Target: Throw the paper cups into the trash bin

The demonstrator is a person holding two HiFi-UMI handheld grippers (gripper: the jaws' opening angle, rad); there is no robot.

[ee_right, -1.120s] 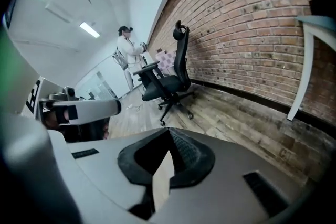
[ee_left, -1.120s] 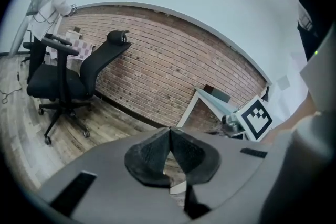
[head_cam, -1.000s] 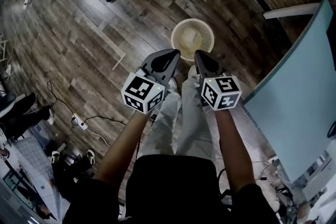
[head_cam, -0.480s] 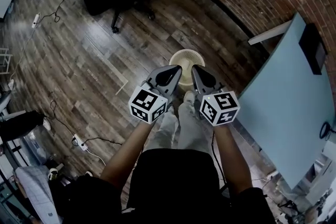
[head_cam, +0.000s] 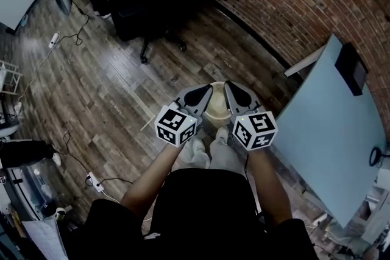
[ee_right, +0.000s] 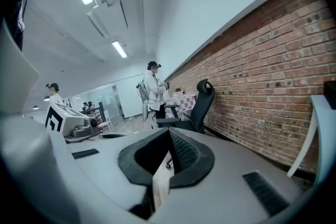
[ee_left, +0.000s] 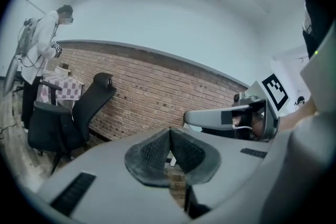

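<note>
**A:** After rising this far above the floor (head_cam: pixel 109 88), finished with the drop?

**B:** Likely. Can't quite make out paper cups in the trash bin (head_cam: pixel 217 109) below, now half hidden.

**A:** Left gripper (head_cam: pixel 198 94)?

**B:** Shut tight, holding nothing.

**A:** Right gripper (head_cam: pixel 236 93)?

**B:** Likewise closed, empty, over the bin's right rim.

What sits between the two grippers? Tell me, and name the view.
The trash bin shows in the gap between the left gripper and right gripper, on the floor below; head view.
</note>
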